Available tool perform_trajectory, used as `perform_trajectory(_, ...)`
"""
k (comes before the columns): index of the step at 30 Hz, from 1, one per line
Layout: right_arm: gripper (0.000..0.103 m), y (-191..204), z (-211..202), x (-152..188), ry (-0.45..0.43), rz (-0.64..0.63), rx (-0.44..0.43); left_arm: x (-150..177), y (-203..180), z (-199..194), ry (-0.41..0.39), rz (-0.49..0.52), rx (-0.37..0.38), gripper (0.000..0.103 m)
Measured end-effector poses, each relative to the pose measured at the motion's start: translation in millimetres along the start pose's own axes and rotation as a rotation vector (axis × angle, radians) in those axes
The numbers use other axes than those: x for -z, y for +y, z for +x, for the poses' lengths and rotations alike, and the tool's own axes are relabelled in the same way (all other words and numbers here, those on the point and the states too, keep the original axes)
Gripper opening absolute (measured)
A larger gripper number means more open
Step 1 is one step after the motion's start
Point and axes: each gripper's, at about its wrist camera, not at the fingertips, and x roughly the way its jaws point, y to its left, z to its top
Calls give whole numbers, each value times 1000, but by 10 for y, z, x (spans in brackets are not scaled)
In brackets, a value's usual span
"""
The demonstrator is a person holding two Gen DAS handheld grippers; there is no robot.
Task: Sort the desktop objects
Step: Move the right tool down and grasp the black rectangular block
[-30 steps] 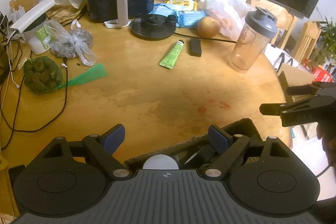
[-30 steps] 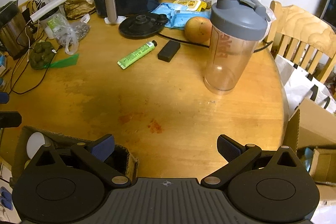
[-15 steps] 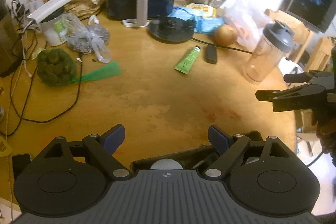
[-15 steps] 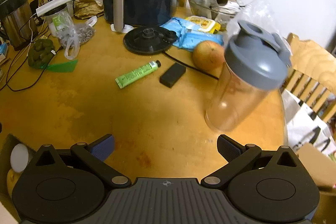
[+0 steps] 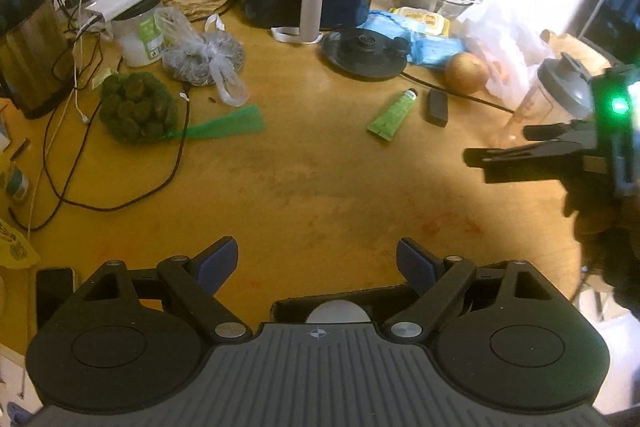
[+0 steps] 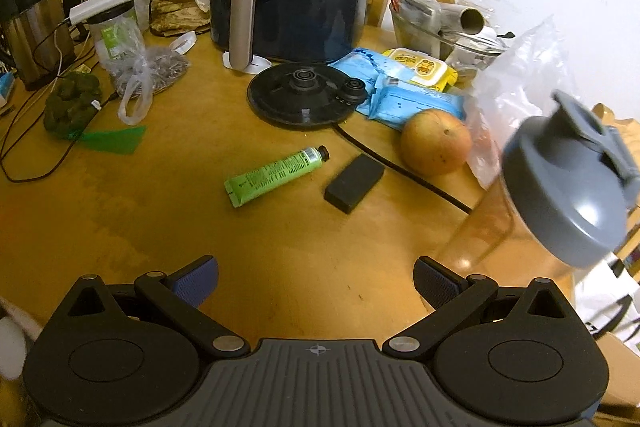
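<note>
left gripper (image 5: 318,259) level, spread, empty | right gripper (image 6: 316,279) spread beside shaker bottle (image 6: 560,195)

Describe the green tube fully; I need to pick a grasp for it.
The green tube is a slim squeeze tube, bright green with small dark print, seemingly soft plastic. It has a black screw cap at its far-right end and a flat crimped tail at the near-left end. It lies flat and diagonal on the wooden table, capped, beside a small black block without touching it. Neither gripper touches it.
</note>
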Motion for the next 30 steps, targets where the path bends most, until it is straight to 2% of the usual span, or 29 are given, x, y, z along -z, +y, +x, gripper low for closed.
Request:
perform_trajectory(10,103,64,448,-147,-29,8,0,2,47,57,22,-53,-1,87)
perform_trajectory(17,101,-15,805,-205,-52,57,68,20,92,-16,10,-86,-11,87)
perform_trajectory(25,87,-87,1159,-264,-95,99,151,149,180,-132,5,-151,-36,87)
perform_trajectory(30,78,-121,1328,-296,-80,145,141,276,222,-184,15,-196,-59,87)
